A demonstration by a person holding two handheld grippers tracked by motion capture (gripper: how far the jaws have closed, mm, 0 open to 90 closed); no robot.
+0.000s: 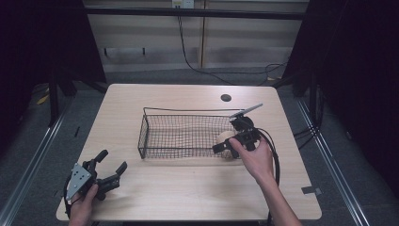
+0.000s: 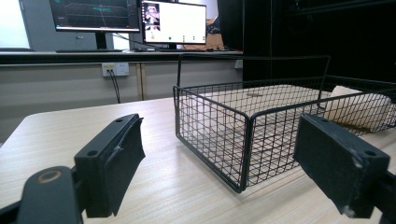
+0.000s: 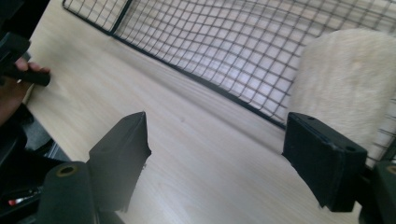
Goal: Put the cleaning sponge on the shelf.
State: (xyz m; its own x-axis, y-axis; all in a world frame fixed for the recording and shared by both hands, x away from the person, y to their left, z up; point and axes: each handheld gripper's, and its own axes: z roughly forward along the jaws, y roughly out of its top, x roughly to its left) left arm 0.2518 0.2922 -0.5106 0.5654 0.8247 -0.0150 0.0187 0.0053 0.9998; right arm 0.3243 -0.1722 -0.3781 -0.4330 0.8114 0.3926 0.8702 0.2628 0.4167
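1. High view: our right hand-held gripper (image 1: 229, 145) hangs at the near right corner of the wire basket (image 1: 155, 136), beside the cream fluffy roll (image 1: 225, 139) that sits inside that corner.
2. Its jaws stand apart and press on nothing; the roll lies behind the mesh. If we close now, we may pinch the wire and drag the basket.
3. Our left hand-held gripper (image 1: 112, 165) rests near left, jaws apart, so nothing steadies the basket.

Right gripper (image 1: 225, 149) (fingers apart) at basket (image 1: 188, 134).
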